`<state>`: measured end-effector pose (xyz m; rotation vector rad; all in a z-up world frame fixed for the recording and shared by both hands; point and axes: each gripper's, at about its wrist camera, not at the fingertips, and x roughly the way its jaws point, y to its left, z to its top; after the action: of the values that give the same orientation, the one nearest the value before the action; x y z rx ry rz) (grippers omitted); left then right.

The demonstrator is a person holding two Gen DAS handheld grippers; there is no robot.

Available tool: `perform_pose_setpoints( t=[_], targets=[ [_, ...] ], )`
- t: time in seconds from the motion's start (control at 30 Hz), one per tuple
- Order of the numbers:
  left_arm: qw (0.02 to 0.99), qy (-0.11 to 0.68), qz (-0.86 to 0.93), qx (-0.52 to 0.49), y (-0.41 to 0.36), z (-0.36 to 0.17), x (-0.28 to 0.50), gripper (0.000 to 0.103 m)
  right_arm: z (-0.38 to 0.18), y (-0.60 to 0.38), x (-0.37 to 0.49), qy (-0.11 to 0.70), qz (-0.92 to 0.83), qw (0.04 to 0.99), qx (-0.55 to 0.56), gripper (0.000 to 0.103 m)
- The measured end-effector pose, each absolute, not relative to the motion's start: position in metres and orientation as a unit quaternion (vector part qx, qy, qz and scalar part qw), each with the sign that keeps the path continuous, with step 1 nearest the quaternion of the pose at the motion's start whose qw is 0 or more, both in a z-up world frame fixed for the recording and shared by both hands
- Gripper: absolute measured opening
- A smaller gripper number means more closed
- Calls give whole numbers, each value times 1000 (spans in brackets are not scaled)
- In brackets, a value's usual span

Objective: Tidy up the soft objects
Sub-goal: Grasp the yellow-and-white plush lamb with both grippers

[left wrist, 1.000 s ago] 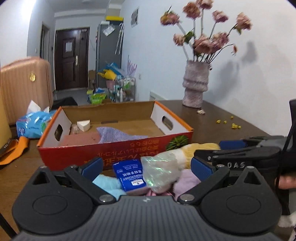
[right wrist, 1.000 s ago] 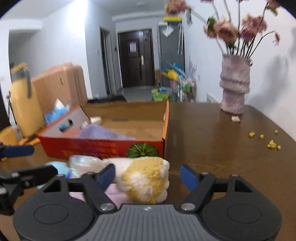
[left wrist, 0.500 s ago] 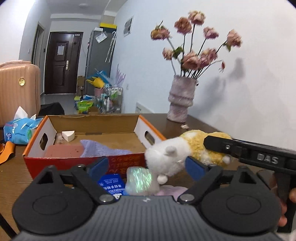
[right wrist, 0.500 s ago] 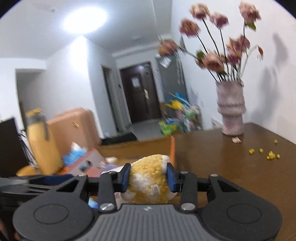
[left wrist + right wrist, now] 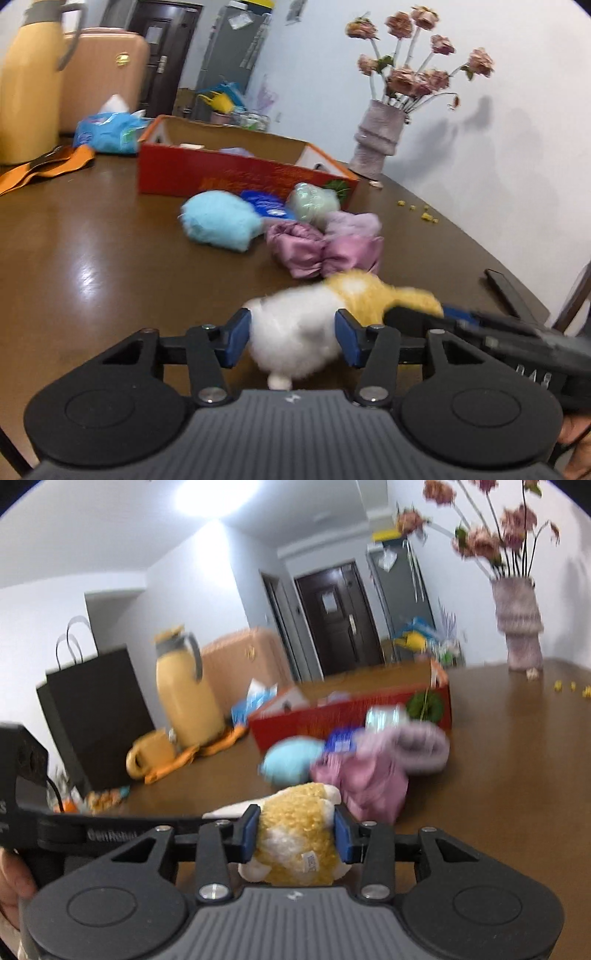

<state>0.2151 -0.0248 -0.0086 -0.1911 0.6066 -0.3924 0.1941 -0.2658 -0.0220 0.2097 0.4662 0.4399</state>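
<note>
A white and yellow plush toy is held above the table by both grippers. My left gripper is shut on its white end. My right gripper is shut on its yellow end; its arm shows in the left wrist view. Farther on lie a light blue fluffy ball, a pink satin bundle, a lilac roll, a pale green bundle and a blue tissue pack. The red cardboard box stands behind them.
A vase of pink flowers stands at the far right by the wall. A yellow jug, a yellow mug, a black paper bag and orange cloth are at the left. Yellow crumbs and a black flat object lie at the right.
Both grippers drew back from the box toward the table's near side. My left gripper closed on the plush toy's white end; my right kept its hold.
</note>
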Motion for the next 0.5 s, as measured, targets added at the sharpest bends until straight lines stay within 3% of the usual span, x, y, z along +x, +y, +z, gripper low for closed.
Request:
perform_pose_setpoints(
  t=[0.17, 0.37, 0.43, 0.47, 0.5],
  targets=[
    [935, 272, -206, -95, -9, -7, 195, 58, -31, -261, 177, 247, 200, 944, 88, 52],
    [921, 291, -226, -128, -3, -12, 203, 57, -23, -259, 173, 253, 191, 945, 86, 53],
    [913, 299, -240, -138, -3, -16, 203, 53, -25, -257, 175, 262, 193, 942, 81, 48],
    [909, 306, -244, -143, -4, -19, 205, 48, -26, -256, 175, 269, 194, 940, 82, 42],
    [909, 309, -238, -146, -4, -21, 206, 42, -28, -256, 177, 275, 195, 938, 84, 42]
  ],
)
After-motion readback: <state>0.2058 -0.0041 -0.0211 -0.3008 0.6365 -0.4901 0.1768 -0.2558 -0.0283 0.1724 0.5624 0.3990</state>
